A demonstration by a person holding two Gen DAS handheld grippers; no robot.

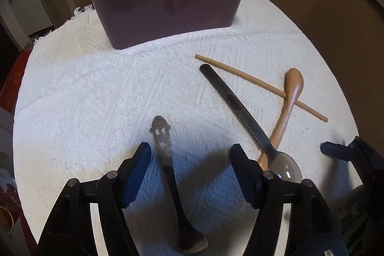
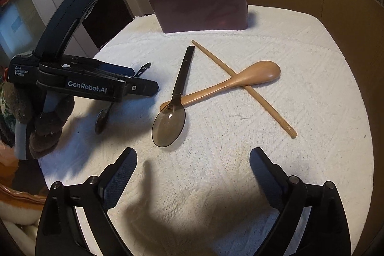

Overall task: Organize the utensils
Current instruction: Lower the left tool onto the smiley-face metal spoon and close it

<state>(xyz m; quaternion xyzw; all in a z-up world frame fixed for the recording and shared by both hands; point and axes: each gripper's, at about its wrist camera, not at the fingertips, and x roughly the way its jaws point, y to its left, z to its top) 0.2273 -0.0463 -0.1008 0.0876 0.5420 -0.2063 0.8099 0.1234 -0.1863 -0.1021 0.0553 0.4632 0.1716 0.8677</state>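
Observation:
A metal spoon with a smiley-face handle lies on the white cloth between the open fingers of my left gripper; it also shows under that gripper in the right wrist view. A dark translucent spoon lies over a wooden spoon, which crosses a wooden chopstick. All three also show in the left wrist view: the dark spoon, the wooden spoon, the chopstick. My right gripper is open and empty, near the dark spoon's bowl.
A maroon bin with several utensils standing in it sits at the far edge of the cloth-covered table; it also shows in the right wrist view. The left gripper's body fills the left side there.

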